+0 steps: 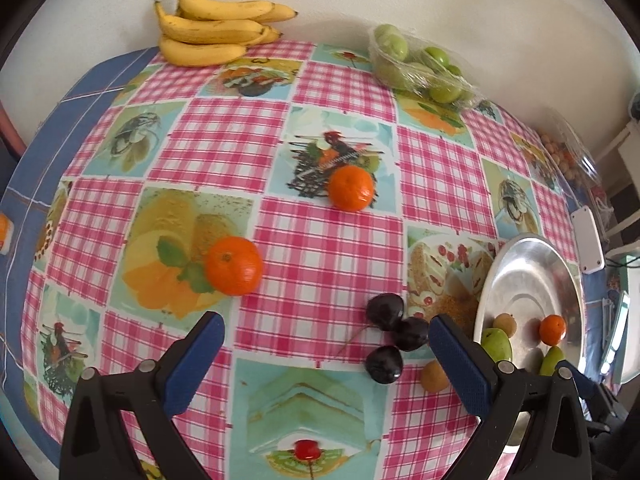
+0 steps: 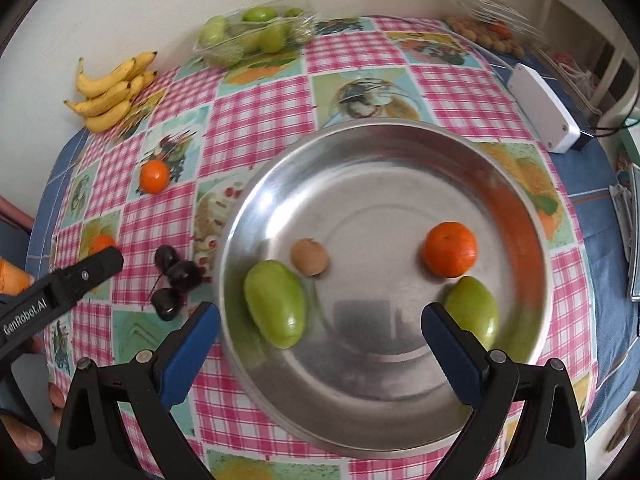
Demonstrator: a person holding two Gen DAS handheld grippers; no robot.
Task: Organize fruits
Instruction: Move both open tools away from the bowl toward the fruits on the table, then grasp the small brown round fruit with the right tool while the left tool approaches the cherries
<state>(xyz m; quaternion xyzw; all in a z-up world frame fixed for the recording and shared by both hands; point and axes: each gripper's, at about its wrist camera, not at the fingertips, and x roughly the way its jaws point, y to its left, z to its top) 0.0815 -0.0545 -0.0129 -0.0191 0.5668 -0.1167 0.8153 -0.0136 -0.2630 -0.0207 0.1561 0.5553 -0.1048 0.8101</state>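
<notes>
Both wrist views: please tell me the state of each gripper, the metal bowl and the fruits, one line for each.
Left gripper: open, empty.
Right gripper: open, empty, over the bowl.
Metal bowl: upright, partly filled.
Two green fruits: in the bowl.
Tangerine: in the bowl.
Small brown fruit: in the bowl.
Dark cherries: on the cloth, outside.
Two tangerines: on the cloth, apart.
Bananas: bunched, unpeeled.
Green fruit pack: wrapped.

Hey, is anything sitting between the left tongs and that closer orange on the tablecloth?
Nothing visible. The left tongs are open and empty, and the nearer orange sits just ahead on bare tablecloth. The dark cherries lie off to the right, clear of that path.
</notes>
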